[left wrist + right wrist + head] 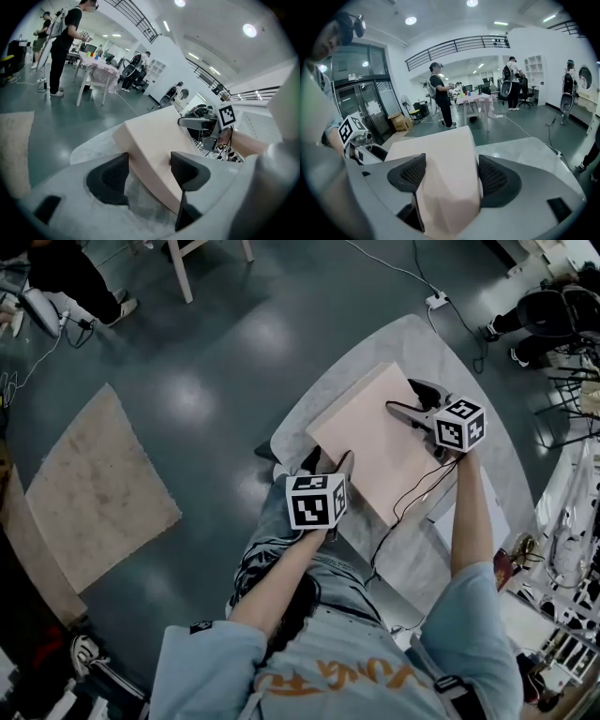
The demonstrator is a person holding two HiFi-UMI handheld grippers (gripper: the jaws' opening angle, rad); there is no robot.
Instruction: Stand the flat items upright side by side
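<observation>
A thick pale pink slab (375,442) is held tilted over a round grey stone table (427,338). My left gripper (328,465) is shut on its near left edge; in the left gripper view the slab (152,136) runs between the two dark pads (115,176), which press on it. My right gripper (410,401) is shut on the slab's far right edge. The right gripper view shows the slab's end (450,159) filling the gap between both pads (494,176). No other flat item shows.
A beige mat (94,493) lies on the dark floor at left. White chair legs (187,263) and a power strip (436,301) with a cable are beyond the table. Clutter lines the right side (562,559). People stand by a cloth-covered table (476,101).
</observation>
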